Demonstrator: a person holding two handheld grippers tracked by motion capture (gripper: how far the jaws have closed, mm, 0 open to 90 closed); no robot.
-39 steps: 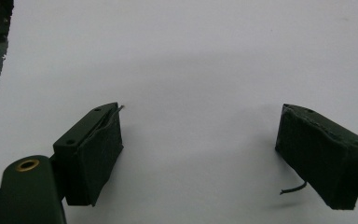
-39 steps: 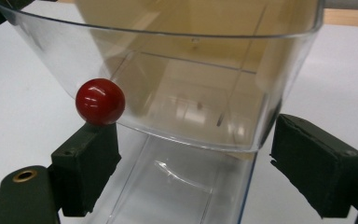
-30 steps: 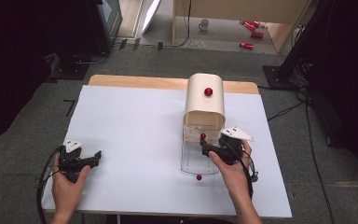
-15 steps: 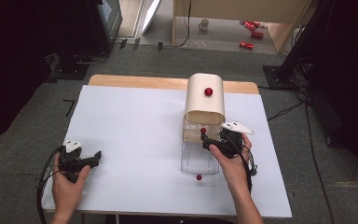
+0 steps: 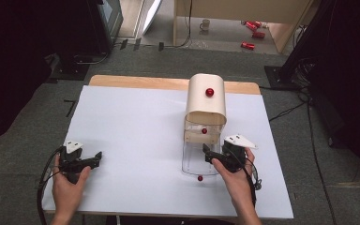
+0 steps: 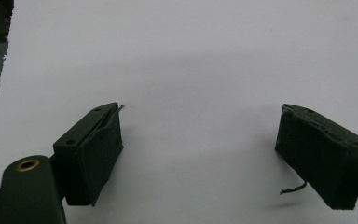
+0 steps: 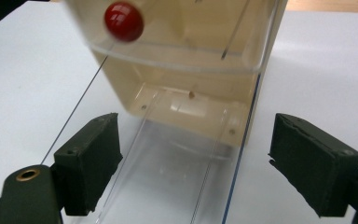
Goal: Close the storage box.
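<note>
A beige round-topped box (image 5: 206,101) with a red knob (image 5: 209,92) stands right of the table's middle. Its clear door (image 5: 193,159) lies flat on the white table (image 5: 136,126) toward me, with a small red knob (image 5: 199,178) at the near edge. Another red knob (image 5: 204,131) shows at the box's mouth, and close up as the red knob (image 7: 123,21). My right gripper (image 5: 208,155) is open at the door's right side. In its own view the right gripper (image 7: 205,158) has a jaw on each side of the clear door (image 7: 177,172). My left gripper (image 5: 96,158) rests open at the near left; the left gripper (image 6: 200,149) holds nothing.
A wooden strip (image 5: 140,82) edges the table's far side. On the floor beyond lie red cans (image 5: 253,28), a mug (image 5: 206,23) and cables (image 5: 290,110). Dark stands flank both sides.
The right gripper has shifted slightly toward me beside the clear door. The left gripper, box and knobs have stayed put.
</note>
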